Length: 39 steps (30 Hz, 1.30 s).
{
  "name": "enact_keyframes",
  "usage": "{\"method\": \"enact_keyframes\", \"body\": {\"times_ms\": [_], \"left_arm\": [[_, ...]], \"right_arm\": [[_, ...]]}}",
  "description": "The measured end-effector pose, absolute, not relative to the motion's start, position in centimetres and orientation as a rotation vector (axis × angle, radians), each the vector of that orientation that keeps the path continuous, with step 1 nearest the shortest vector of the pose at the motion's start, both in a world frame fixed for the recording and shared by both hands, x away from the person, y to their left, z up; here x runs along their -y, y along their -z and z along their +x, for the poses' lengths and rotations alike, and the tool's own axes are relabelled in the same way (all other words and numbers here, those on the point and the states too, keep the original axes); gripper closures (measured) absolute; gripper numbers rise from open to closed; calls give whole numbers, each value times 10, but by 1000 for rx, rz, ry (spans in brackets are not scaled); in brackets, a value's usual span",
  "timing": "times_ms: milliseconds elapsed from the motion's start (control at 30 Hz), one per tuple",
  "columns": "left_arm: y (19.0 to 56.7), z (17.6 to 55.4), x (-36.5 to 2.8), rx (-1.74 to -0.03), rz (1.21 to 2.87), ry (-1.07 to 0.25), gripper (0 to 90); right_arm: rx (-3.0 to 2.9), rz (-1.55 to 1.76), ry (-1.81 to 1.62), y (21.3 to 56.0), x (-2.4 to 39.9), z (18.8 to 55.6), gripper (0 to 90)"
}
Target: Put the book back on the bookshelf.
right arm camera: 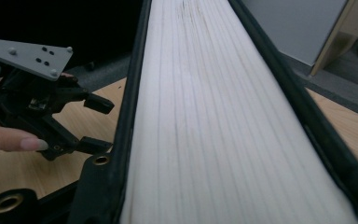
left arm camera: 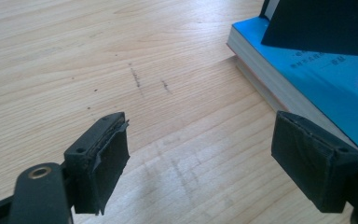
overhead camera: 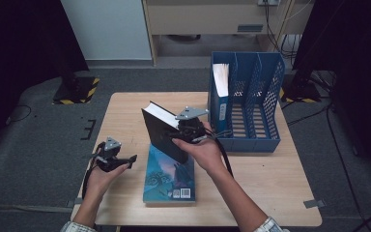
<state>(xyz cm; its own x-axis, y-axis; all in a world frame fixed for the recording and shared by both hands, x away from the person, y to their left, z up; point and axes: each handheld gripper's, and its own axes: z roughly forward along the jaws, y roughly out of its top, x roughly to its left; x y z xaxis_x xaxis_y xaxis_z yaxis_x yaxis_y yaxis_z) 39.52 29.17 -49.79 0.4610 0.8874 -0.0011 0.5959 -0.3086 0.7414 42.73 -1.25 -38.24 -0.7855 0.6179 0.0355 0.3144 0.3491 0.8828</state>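
My right gripper (overhead camera: pixel 193 129) is shut on a thick black-covered book (overhead camera: pixel 162 130) and holds it tilted on edge above the table. In the right gripper view its white page edge (right arm camera: pixel 223 116) runs between the two jaws. Under it a blue paperback (overhead camera: pixel 170 179) lies flat on the wooden table (overhead camera: pixel 270 193). My left gripper (overhead camera: pixel 128 162) hovers low at the left, just beside the paperback, and is open. The left gripper view has bare wood between its wide-set pads (left arm camera: pixel 105 154), with the blue paperback (left arm camera: pixel 317 79) at the right. The left gripper (right arm camera: pixel 95 123) also appears beyond the black book.
A blue perforated file rack (overhead camera: pixel 249 144) stands at the back right of the table, with a white-paged volume (overhead camera: pixel 221 79) upright in its left slot. Grey carpet, dark stands and cables surround the table.
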Motion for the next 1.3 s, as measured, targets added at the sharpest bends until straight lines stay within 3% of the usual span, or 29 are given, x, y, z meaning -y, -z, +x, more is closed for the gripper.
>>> {"method": "enact_keyframes", "body": {"times_ms": [533,800,1300], "left_arm": [[502,393,-292,-1234,2037,-521,145],[503,394,-292,-1222,2044,-489,118],[504,394,-297,-1234,2032,-467,111]], "right_arm": [[-2278,862,-1419,384,8,429,418],[-2299,885,-1470,383,14,433,489],[-2257,1138,-1564,380,25,453,517]]}}
